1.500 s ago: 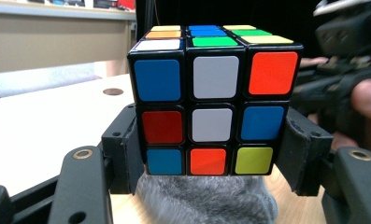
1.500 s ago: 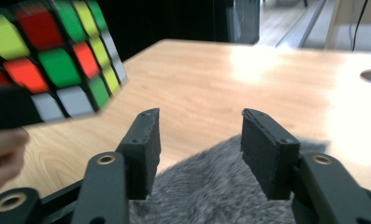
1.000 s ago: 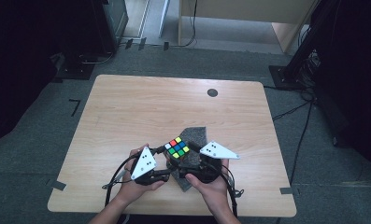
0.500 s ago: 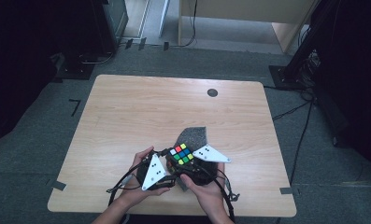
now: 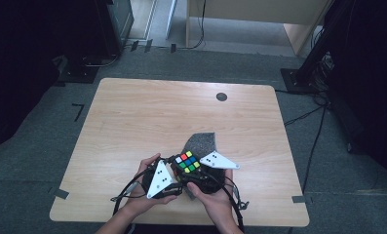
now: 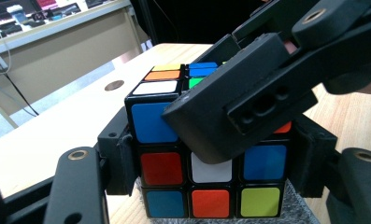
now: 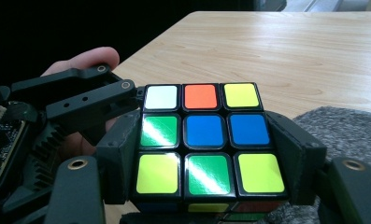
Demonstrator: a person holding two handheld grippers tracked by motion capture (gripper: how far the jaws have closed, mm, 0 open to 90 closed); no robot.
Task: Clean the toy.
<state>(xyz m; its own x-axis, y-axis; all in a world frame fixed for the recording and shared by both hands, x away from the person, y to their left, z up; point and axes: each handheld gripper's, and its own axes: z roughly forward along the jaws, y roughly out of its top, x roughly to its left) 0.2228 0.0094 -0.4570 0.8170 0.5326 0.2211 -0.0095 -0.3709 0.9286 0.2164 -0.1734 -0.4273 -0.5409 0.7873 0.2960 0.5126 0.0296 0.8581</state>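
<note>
Cube first: a scrambled puzzle cube sits on a grey felt pad near the front edge of the wooden table, caught between both tools. The left gripper is clenched on the cube's lower two layers, its pads pressing on the side faces; its jaws have just been closing further. The right gripper is clamped across the top layer, one pad on each side.

With two grips on one cube, the likely trouble is a jammed turn. If the top layer is twisted while the lower clamp overlaps the seam between layers, the layers could bind and the cube could pop out of one set of pads. The stickered faces look glossy, so a pad could slide rather than carry the layer round. A partly turned layer would also leave the cube misaligned for any later twist. Should the cube slip free, the table's front edge is close, and the pad covers little ground to stop a roll.
</note>
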